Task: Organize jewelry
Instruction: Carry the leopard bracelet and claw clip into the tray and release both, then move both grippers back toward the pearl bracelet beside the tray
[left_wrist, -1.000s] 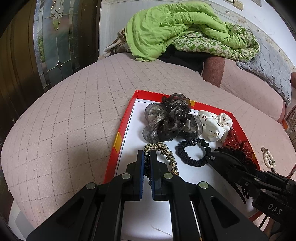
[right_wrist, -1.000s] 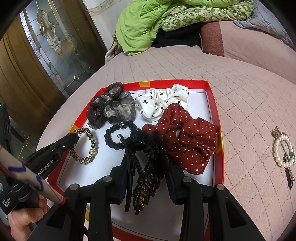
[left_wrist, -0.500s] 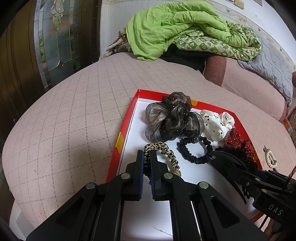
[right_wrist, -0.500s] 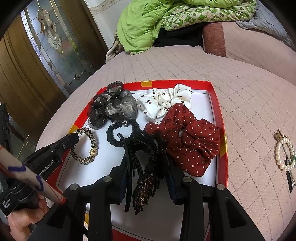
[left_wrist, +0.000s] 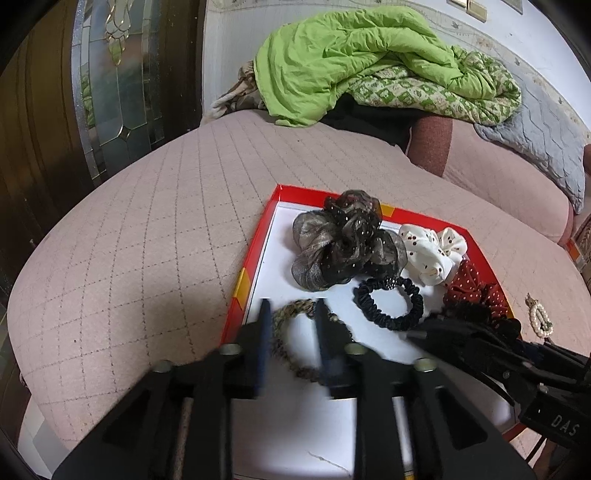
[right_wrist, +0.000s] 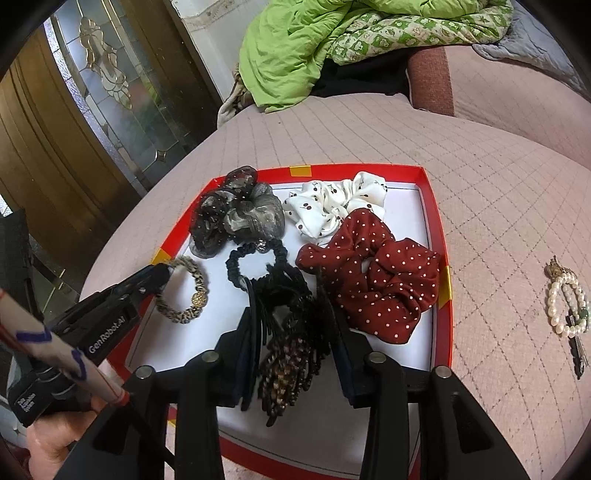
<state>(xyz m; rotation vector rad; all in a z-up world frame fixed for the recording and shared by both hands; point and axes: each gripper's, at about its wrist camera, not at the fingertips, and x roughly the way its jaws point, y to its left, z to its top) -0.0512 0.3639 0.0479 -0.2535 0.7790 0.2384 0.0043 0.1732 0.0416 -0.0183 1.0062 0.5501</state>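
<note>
A red-rimmed tray (left_wrist: 255, 266) (right_wrist: 437, 229) with a white floor lies on the pink quilted bed. In it are a grey-black organza scrunchie (right_wrist: 236, 218), a white dotted one (right_wrist: 332, 206), a dark red dotted one (right_wrist: 380, 284), a thin black tie (right_wrist: 255, 266) and a leopard hair tie (left_wrist: 295, 360) (right_wrist: 184, 291). My left gripper (left_wrist: 291, 306) (right_wrist: 162, 273) is opening, blurred, its fingers clear of the leopard tie lying between them. My right gripper (right_wrist: 290, 317) still grips a black hair claw (right_wrist: 284, 369) over the tray's near side, its jaws starting to ease open.
A pearl bracelet (right_wrist: 565, 299) (left_wrist: 539, 319) lies on the bed right of the tray. A green quilt (left_wrist: 351, 62) and a grey pillow (left_wrist: 535, 140) are piled at the back. A glass-panelled door (left_wrist: 110, 92) stands left. A person's hand (right_wrist: 48, 443) holds the left gripper.
The left gripper's fingers, shut on the leopard hair tie before, have sprung apart and the tie lies free between them. The right fingers stand slightly wider. Neither hand has shifted.
</note>
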